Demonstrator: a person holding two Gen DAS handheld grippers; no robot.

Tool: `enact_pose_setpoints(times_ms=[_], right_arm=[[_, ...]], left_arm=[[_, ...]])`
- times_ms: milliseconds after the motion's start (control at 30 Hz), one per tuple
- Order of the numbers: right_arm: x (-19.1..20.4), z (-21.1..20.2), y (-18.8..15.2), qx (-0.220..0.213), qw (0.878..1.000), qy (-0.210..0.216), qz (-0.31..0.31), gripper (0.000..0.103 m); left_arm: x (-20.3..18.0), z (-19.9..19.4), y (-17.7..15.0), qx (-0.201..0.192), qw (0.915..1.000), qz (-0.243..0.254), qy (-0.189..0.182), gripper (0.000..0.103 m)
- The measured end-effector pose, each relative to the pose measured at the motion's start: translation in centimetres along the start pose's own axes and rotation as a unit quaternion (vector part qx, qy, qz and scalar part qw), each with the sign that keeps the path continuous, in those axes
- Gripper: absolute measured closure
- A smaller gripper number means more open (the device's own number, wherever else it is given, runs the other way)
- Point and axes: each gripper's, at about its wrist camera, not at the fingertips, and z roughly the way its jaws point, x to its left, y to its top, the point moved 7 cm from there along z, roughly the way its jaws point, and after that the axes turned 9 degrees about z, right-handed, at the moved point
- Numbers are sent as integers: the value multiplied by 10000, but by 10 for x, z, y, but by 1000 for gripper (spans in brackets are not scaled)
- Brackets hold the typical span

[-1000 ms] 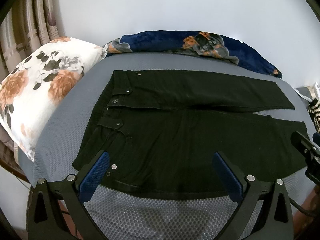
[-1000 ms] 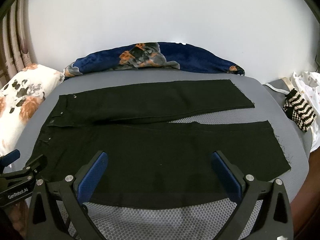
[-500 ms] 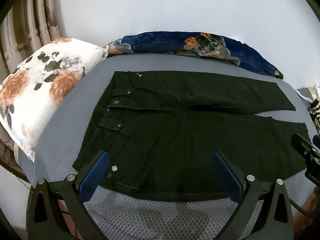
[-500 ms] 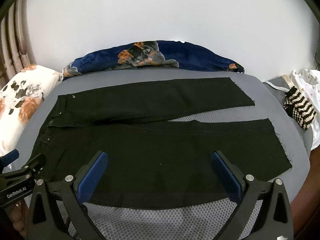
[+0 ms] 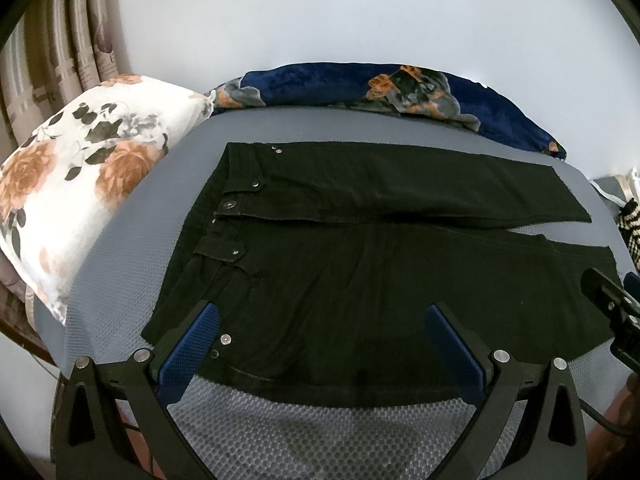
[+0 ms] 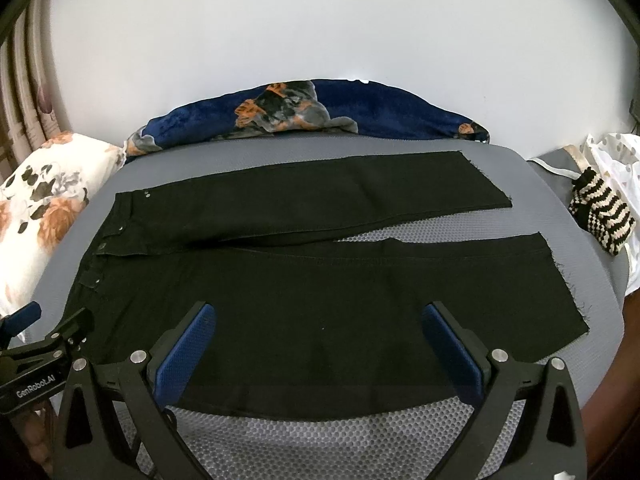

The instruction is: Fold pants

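Plainly, in the left wrist view the black pants (image 5: 360, 256) lie flat and unfolded on the grey mesh bed cover (image 5: 132, 240), waistband toward nine o'clock, legs running toward three o'clock. The left gripper (image 5: 320, 340) hangs over the near edge of the pants at six o'clock, its blue-padded fingers (image 5: 188, 348) spread wide with nothing between them. A floral pillow (image 5: 80, 176) sits at nine to ten o'clock, a navy floral blanket (image 5: 360, 88) along the far edge at twelve, and part of the other gripper shows at four o'clock.

From the right wrist view, the pants (image 6: 320, 280) fill the middle, the two legs parted toward three o'clock with a wedge of cover showing between the hems. The right gripper (image 6: 320, 340) hovers at six o'clock above the near leg, jaws wide apart and empty. A striped knit item (image 6: 600, 216) lies at three o'clock, off the pants. No containers appear in either view.
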Motion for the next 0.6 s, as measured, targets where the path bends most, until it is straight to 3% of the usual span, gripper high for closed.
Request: enact_pose_setpoints(times_ms=[600], right_arm=[[4,4,0,-35,10000,31,-9,0]], left_arm=[[1,9,5,-24,10000,-19,-24,1]])
